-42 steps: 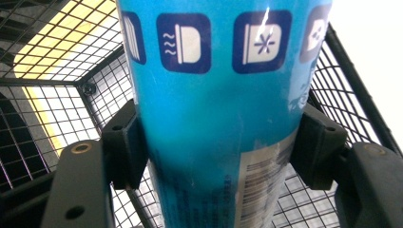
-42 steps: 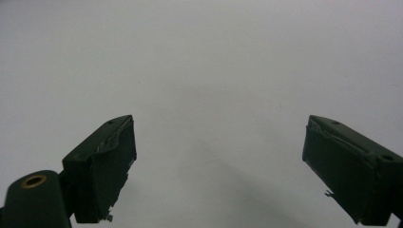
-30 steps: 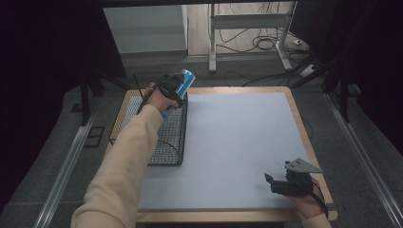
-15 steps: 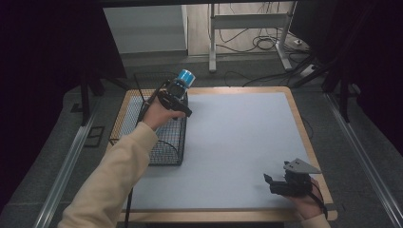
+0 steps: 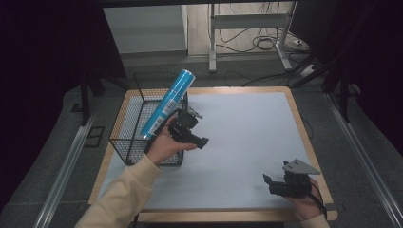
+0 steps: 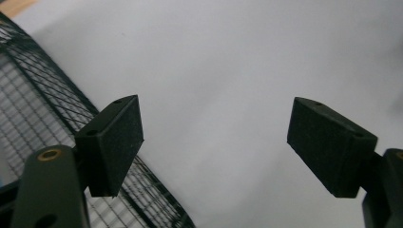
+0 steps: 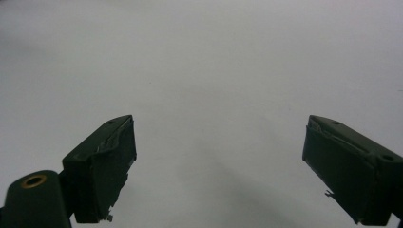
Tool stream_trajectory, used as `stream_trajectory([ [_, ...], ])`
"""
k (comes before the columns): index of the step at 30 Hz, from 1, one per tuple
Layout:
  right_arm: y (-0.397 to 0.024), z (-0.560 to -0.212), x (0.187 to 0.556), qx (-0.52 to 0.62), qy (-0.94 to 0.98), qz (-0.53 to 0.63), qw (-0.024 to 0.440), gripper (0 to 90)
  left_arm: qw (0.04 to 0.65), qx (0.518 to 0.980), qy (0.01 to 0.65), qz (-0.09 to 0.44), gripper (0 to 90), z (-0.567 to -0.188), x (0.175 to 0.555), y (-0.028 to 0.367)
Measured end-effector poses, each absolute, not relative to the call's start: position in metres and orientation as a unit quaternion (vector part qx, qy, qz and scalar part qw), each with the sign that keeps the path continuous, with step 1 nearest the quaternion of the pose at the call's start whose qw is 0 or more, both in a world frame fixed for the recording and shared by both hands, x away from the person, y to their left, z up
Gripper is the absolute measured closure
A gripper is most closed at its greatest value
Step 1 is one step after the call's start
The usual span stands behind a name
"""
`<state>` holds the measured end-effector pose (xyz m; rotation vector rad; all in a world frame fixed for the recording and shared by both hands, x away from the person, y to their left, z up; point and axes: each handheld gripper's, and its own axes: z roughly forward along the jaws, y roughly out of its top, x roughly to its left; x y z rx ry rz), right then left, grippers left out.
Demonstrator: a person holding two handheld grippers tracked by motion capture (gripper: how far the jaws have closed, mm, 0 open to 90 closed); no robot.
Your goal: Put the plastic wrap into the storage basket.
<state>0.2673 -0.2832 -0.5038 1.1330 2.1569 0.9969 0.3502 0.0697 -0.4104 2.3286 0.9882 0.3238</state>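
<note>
A: Where is the blue can (image 5: 168, 103)?

B: In the high view it stands tilted in the black wire basket (image 5: 124, 124), its lower end down inside and its top leaning toward 1 o'clock, above the basket's far rim. The basket sits at the 9 o'clock side of the table (image 5: 237, 142), partly on the pale grey mat (image 5: 247, 133) that covers most of the wooden top.

A: And the left gripper (image 5: 197, 137)?

B: Just beside the basket's right wall, held in the person's left hand (image 5: 164, 145) over the mat. The can's lower part passes close behind the hand; I cannot tell whether they touch. In the left gripper view the 2 jaws stand wide apart with nothing between them, bare mat ahead and basket mesh at 8 o'clock.

A: So it is spread?

B: Yes, spread and empty.

A: The right gripper (image 5: 268, 183)?

B: Toward 5 o'clock on the table, near the front edge, in the right hand (image 5: 304, 204), with its grey 3-cornered plate (image 5: 300, 167) on top. It is well apart from the basket and can. Its own view shows both jaws spread wide over plain mat, holding nothing.

A: Anything beyond the table?

B: A metal frame (image 5: 247, 33) and loose cables (image 5: 266, 42) on the floor at 12 o'clock.
</note>
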Motion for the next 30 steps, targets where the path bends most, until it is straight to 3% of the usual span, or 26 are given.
stream_trajectory([
  [6, -0.284, -0.504, 0.268, 0.418, 0.793, 0.366, 0.251, 11.2, 0.302, 0.879, 0.351, 0.115, 18.8, -0.438, 0.326, 0.064],
  [9, -0.284, -0.504, 0.268, 0.417, 0.792, 0.366, 0.252, 11.2, 0.298, 0.877, 0.339, 0.163, 19.6, -0.445, 0.310, 0.059],
  [11, -0.284, -0.504, 0.268, 0.417, 0.793, 0.366, 0.253, 11.2, 0.325, 0.872, 0.331, 0.154, 20.8, -0.445, 0.301, 0.056],
  [17, -0.282, -0.504, 0.267, 0.415, 0.793, 0.368, 0.254, 11.2, 0.329, 0.880, 0.325, 0.109, 20.4, -0.461, 0.292, 0.049],
  [30, -0.283, -0.504, 0.268, 0.416, 0.792, 0.367, 0.255, 11.2, 0.330, 0.880, 0.327, 0.101, 20.2, -0.464, 0.293, 0.050],
])
